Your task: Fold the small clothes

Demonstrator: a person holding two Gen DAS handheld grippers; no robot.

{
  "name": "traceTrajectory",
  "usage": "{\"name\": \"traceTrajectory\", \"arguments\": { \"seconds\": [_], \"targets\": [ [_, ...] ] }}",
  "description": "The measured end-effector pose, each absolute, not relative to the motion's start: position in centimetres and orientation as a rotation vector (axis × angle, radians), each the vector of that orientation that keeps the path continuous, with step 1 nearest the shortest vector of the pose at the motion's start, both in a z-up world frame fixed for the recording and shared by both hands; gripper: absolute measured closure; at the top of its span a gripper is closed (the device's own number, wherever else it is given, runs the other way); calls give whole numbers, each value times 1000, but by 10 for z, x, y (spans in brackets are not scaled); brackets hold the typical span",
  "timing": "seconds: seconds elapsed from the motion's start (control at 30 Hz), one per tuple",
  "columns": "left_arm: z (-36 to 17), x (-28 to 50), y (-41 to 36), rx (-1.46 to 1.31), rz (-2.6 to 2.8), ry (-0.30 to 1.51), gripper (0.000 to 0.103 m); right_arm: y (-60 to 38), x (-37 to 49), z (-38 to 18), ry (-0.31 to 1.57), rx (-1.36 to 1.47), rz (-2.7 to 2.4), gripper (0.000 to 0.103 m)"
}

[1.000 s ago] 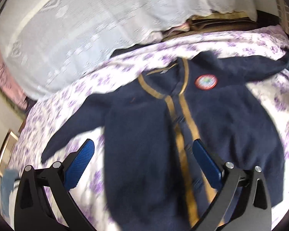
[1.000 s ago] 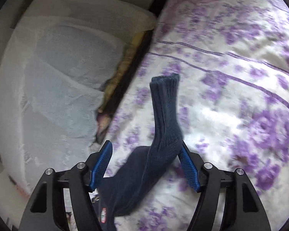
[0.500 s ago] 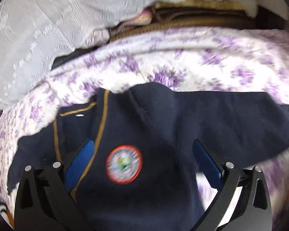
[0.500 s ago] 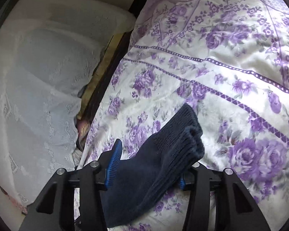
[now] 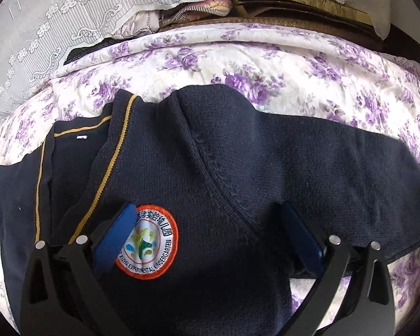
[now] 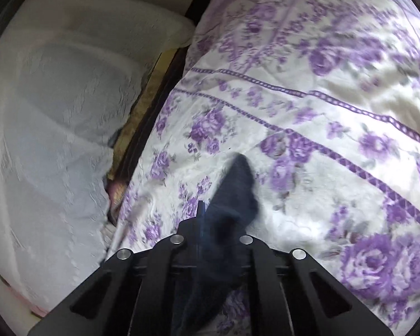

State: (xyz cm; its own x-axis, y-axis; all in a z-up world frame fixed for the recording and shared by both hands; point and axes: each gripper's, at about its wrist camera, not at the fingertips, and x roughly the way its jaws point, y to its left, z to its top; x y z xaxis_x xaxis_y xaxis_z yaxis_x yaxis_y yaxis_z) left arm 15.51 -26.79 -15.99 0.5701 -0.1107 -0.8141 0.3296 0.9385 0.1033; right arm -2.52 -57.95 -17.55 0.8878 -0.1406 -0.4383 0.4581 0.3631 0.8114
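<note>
Sleeve point(image 6: 235, 193) — cuff forward, lengthwise

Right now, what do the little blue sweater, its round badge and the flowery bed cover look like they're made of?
The navy cardigan looks like knitted yarn, maybe wool or acrylic: fine knit ribs show, matte. Its badge seems an embroidered cloth patch with a stitched orange rim. The floral bedspread looks like smooth printed fabric with a slight sheen; the fibre is unclear.
</note>
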Motion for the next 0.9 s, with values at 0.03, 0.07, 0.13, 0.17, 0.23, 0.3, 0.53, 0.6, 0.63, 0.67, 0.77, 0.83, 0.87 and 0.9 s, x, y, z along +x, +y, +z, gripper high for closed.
{"name": "traceTrajectory", "arguments": {
  "seconds": [0.03, 0.07, 0.13, 0.17, 0.23, 0.3, 0.53, 0.6, 0.63, 0.67, 0.77, 0.83, 0.87, 0.9],
  "targets": [
    [-157, 156, -266, 255, -262, 936, 4, -580, -27, -175, 301, 1150, -379, 95],
    [-154, 158, -263, 253, -255, 938, 4, -579, -29, -172, 287, 1148, -366, 95],
    [-148, 163, -254, 232, -226, 939, 4, -576, -32, -162, 251, 1118, -333, 96],
    [-144, 168, -247, 208, -214, 947, 4, -574, -32, -156, 236, 1099, -322, 96],
    [-143, 182, -235, 171, -178, 974, 4, -568, -29, -144, 218, 1051, -306, 96],
    [-158, 194, -235, 189, -185, 1039, 4, -563, -21, -138, 242, 996, -314, 96],
    [-142, 172, -265, 461, -188, 862, 5, -550, -17, -123, 237, 959, -275, 96],
    [-128, 168, -252, 438, -213, 828, 5, -538, -16, -110, 230, 927, -235, 96],
    [-123, 166, -244, 436, -213, 811, 5, -532, -16, -105, 232, 916, -216, 96],
    [-117, 163, -236, 437, -214, 794, 5, -526, -15, -100, 236, 902, -195, 96],
    [-105, 163, -201, 449, -203, 765, 5, -504, -8, -92, 266, 857, -159, 96],
    [-103, 168, -171, 456, -181, 767, 5, -487, 0, -88, 298, 829, -137, 96],
    [-103, 170, -155, 457, -166, 772, 5, -479, 1, -87, 310, 820, -130, 96],
    [-103, 171, -141, 455, -153, 777, 5, -471, 7, -87, 329, 809, -122, 96]
  ]
}}
